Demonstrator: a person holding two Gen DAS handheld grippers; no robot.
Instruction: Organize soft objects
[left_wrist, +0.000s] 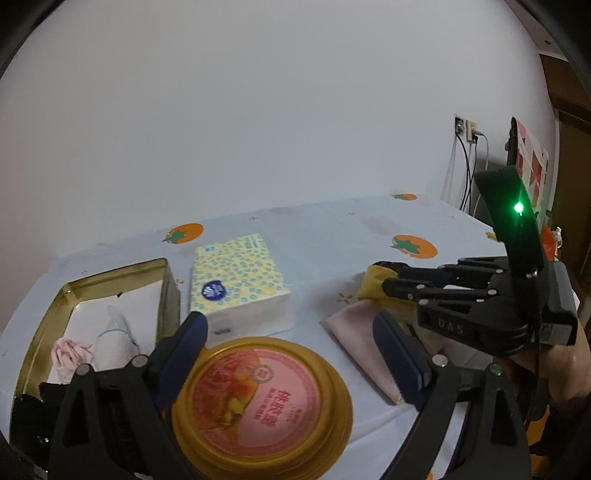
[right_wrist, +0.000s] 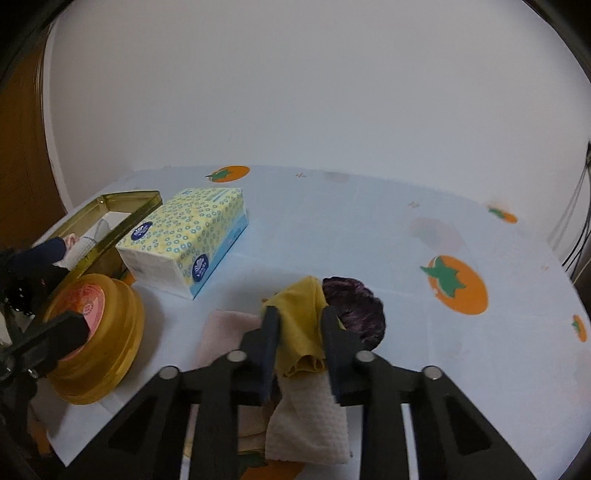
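Observation:
My right gripper (right_wrist: 300, 321) is shut on a yellow cloth (right_wrist: 300, 317), with a white paper towel (right_wrist: 310, 421) hanging below it. A dark purple soft thing (right_wrist: 356, 310) lies just right of it, and a pink cloth (right_wrist: 225, 332) lies to its left on the table. In the left wrist view the right gripper (left_wrist: 391, 286) sits on the yellow cloth (left_wrist: 373, 286) above the pink cloth (left_wrist: 365, 339). My left gripper (left_wrist: 291, 350) is open over a round gold tin (left_wrist: 258, 402). An open gold box (left_wrist: 44, 332) holds a pink cloth (left_wrist: 70, 352) and a white cloth (left_wrist: 114, 339).
A yellow-patterned tissue pack (left_wrist: 240, 280) lies between the gold box and the cloths; it also shows in the right wrist view (right_wrist: 188, 240). The tablecloth (right_wrist: 406, 229) is pale blue with orange fruit prints. A wall socket with cables (left_wrist: 467, 136) is at the back right.

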